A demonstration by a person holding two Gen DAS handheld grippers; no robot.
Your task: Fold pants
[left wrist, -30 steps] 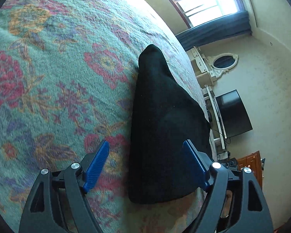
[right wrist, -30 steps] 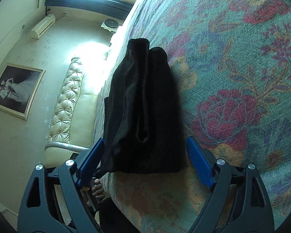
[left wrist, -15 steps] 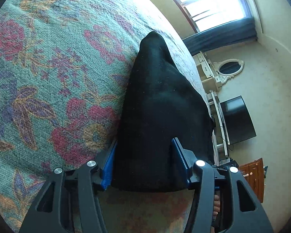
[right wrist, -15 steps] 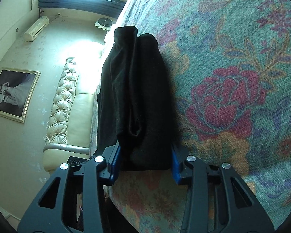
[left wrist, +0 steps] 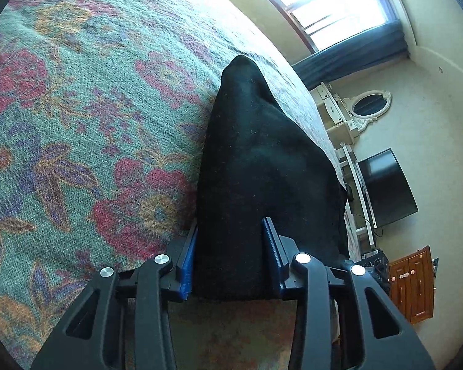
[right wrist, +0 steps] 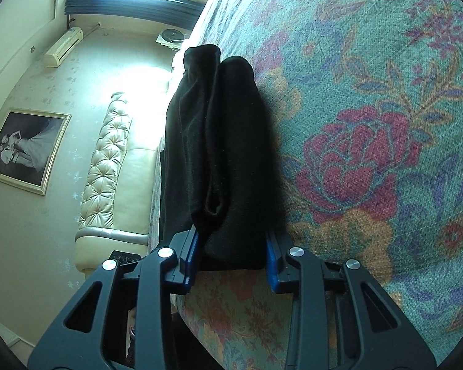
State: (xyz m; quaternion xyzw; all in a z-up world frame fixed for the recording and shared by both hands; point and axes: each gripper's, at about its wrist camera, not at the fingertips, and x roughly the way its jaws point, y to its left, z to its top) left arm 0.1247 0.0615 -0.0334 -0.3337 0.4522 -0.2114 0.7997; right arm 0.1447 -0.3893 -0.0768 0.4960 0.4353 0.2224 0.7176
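Black pants (left wrist: 256,141), folded into a narrow bundle, lie on the floral bedspread (left wrist: 77,108) near its edge. My left gripper (left wrist: 230,234) has its jaws closing on the near end of the bundle, and the blue pads press the cloth from both sides. In the right wrist view the other end of the pants (right wrist: 219,129) shows its stacked layers and a fold opening. The jaws of my right gripper (right wrist: 231,240) are closing on that end too, pads against the cloth. The bedspread (right wrist: 385,123) stretches away to the right.
Beyond the bed edge stand a dark television (left wrist: 385,188), a white dresser with an oval mirror (left wrist: 367,108) and a wooden cabinet (left wrist: 413,283). A tufted cream headboard (right wrist: 108,160), a framed picture (right wrist: 27,151) and an air conditioner (right wrist: 63,46) line the other wall.
Both grippers went from wide open around the ends of the pants to closed against the cloth. The left gripper slid forward onto the bundle.
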